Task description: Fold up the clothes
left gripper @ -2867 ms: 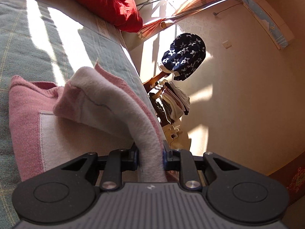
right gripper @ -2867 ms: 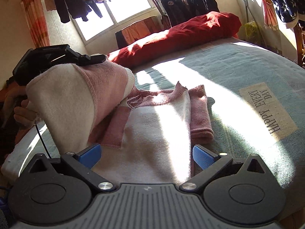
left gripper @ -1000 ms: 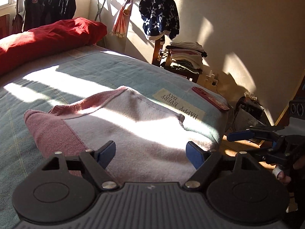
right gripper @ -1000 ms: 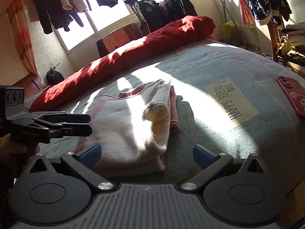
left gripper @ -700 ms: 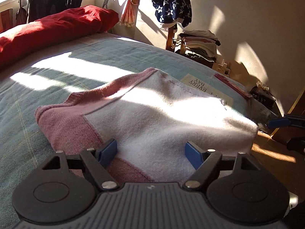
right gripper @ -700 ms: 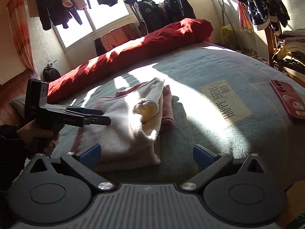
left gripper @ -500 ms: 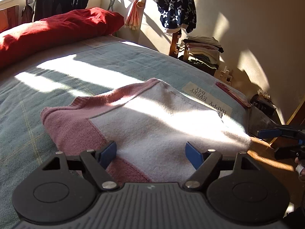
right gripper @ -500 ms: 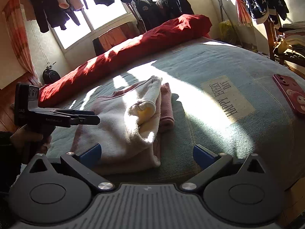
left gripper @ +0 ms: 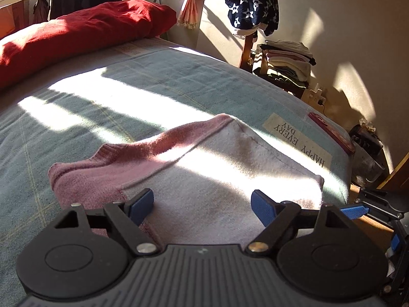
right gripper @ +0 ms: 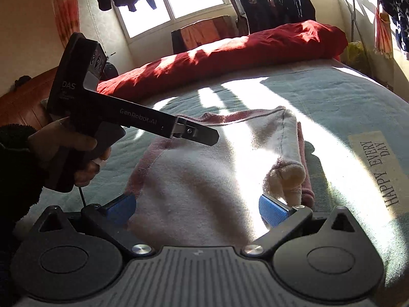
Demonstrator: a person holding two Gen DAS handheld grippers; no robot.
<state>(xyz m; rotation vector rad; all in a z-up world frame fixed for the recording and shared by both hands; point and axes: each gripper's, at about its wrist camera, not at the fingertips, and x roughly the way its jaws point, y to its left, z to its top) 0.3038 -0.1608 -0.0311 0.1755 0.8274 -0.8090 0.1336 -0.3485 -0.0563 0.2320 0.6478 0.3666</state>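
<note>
Both claws gape empty over the folded pink-and-white knit sweater (left gripper: 204, 174) on the teal blanket (left gripper: 153, 89): right gripper (right gripper: 196, 211) straddles its near edge, left gripper (left gripper: 202, 203) hovers alongside.

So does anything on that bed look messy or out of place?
Slightly. On the folded pink and white sweater, a bunched cream cuff pokes out at its right edge. A red phone lies at the blanket's edge.

pink-and-white sweater (left gripper: 204, 176), pale blue checked bedspread (left gripper: 153, 87), red pillow (left gripper: 76, 35), navy garment with white stars (left gripper: 250, 2)
</note>
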